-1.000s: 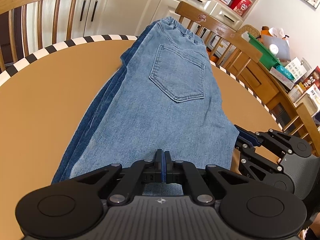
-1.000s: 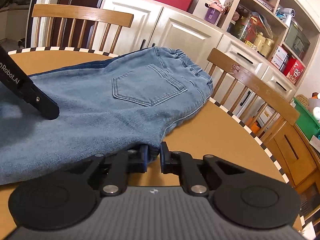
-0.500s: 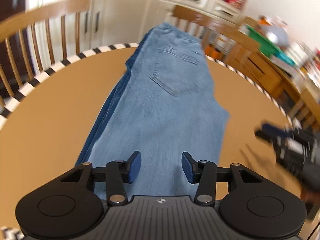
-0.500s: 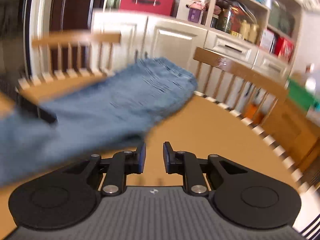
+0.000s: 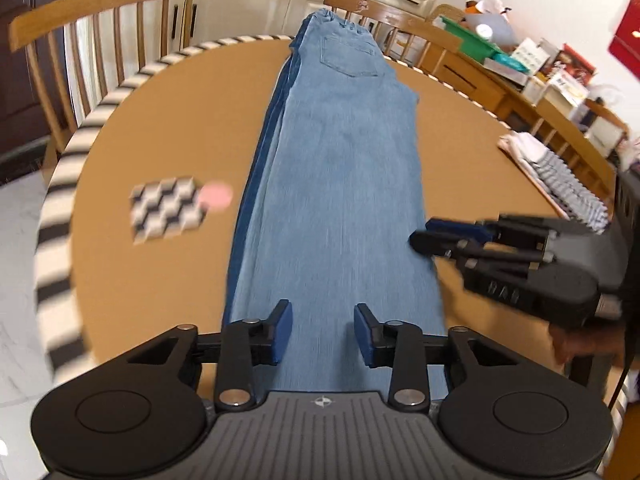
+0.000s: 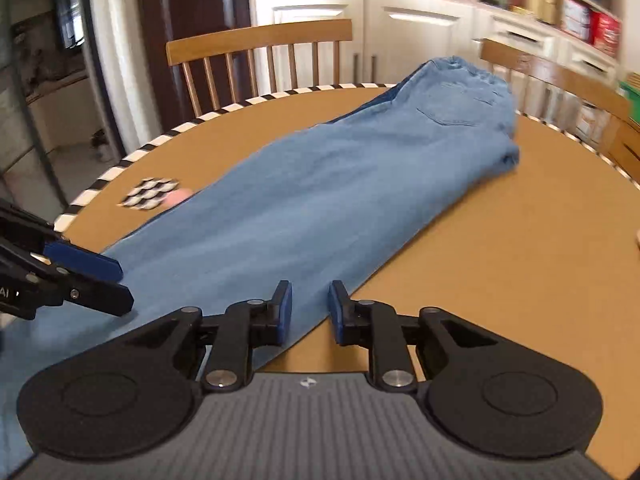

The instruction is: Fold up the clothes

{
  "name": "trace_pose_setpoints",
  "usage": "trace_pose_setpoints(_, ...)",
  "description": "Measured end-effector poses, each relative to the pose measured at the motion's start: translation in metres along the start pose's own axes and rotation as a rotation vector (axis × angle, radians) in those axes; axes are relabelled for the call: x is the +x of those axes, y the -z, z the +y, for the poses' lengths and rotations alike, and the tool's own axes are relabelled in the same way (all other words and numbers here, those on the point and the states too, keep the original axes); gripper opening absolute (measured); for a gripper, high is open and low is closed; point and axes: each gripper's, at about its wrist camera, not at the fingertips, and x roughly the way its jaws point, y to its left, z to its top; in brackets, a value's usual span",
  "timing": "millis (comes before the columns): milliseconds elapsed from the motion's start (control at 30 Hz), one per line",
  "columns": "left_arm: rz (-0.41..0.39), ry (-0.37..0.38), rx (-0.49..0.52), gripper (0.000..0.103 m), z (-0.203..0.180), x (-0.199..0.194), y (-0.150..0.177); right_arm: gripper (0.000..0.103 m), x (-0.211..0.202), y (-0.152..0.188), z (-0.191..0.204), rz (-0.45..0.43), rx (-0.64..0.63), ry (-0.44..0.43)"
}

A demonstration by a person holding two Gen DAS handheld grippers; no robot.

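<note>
A pair of light blue jeans (image 5: 340,184) lies flat along the round brown table (image 5: 160,120), one leg on the other, waistband and back pocket at the far end. It also shows in the right wrist view (image 6: 340,184). My left gripper (image 5: 323,332) is open and empty above the near leg end. My right gripper (image 6: 310,312) is open and empty over the jeans' near right edge; it also appears in the left wrist view (image 5: 432,236). The left gripper's fingers (image 6: 84,264) show at the right wrist view's left edge.
A checkered card (image 5: 168,208) with a pink spot lies on the table left of the jeans. A folded striped cloth (image 5: 560,176) sits at the right rim. Wooden chairs (image 5: 108,24) ring the table, with cabinets and cluttered shelves behind.
Both grippers let go of the jeans and opened. Both pulled back toward me and up, so the full length of the jeans now shows.
</note>
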Motion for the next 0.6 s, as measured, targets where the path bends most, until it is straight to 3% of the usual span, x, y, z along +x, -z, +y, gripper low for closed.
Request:
trace_pose_setpoints(67,0.001,0.011,0.025,0.036,0.001,-0.014,0.017,0.037,-0.014,0.013,0.028,0.009,0.013,-0.012)
trace_pose_setpoints(267,0.013,0.043,0.039,0.036,0.009,-0.039,0.047,0.035,-0.045,0.038,0.083,0.068,-0.071,-0.063)
trace_pose_setpoints(333,0.020,0.054,0.037,0.032,0.014,-0.045,0.052,0.035,-0.051,0.041,0.087,0.085,-0.068,-0.088)
trace_pose_setpoints(433,0.011,0.030,0.029,0.034,0.012,-0.056,0.051,0.032,-0.061,0.043,0.092,0.097,-0.064,-0.122)
trace_pose_setpoints(533,-0.052,0.024,0.047,0.046,0.014,-0.071,0.045,0.031,-0.069,0.037,0.068,0.041,0.066,-0.093)
trace_pose_setpoints(600,-0.058,0.016,0.021,0.047,0.022,-0.071,0.040,0.033,-0.073,0.035,0.047,0.006,0.175,-0.050)
